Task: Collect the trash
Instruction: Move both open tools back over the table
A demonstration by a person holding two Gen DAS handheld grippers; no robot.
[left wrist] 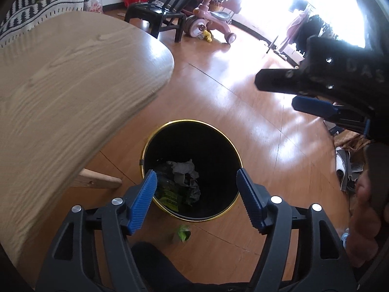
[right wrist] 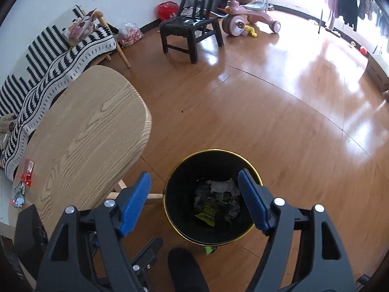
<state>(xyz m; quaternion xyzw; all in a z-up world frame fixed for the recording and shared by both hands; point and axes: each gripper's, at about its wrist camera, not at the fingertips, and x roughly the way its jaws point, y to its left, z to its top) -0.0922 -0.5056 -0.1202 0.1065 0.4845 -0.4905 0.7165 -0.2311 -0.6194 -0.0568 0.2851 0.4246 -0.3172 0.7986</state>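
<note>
A black bin with a gold rim (left wrist: 189, 121) stands on the wood floor beside the table. Inside it lie crumpled grey paper (left wrist: 184, 170) and a green wrapper (left wrist: 170, 198). My left gripper (left wrist: 197, 177) hangs open above the bin's mouth, nothing between its blue pads. My right gripper (right wrist: 194, 176) is open too, over the bin's rim (right wrist: 214, 150), with the grey paper (right wrist: 223, 187) and green wrapper (right wrist: 206, 215) below. In the left wrist view the right gripper (left wrist: 276, 92) shows at upper right. A green scrap (left wrist: 182, 234) lies on the floor by the bin.
A light wooden table (right wrist: 85, 133) fills the left, with a red wrapper (right wrist: 26, 172) near its far-left edge. Behind stand a black chair (right wrist: 189, 29), a pink tricycle (right wrist: 243, 17) and a striped sofa (right wrist: 48, 56). A dark foot (right wrist: 184, 267) is close to the bin.
</note>
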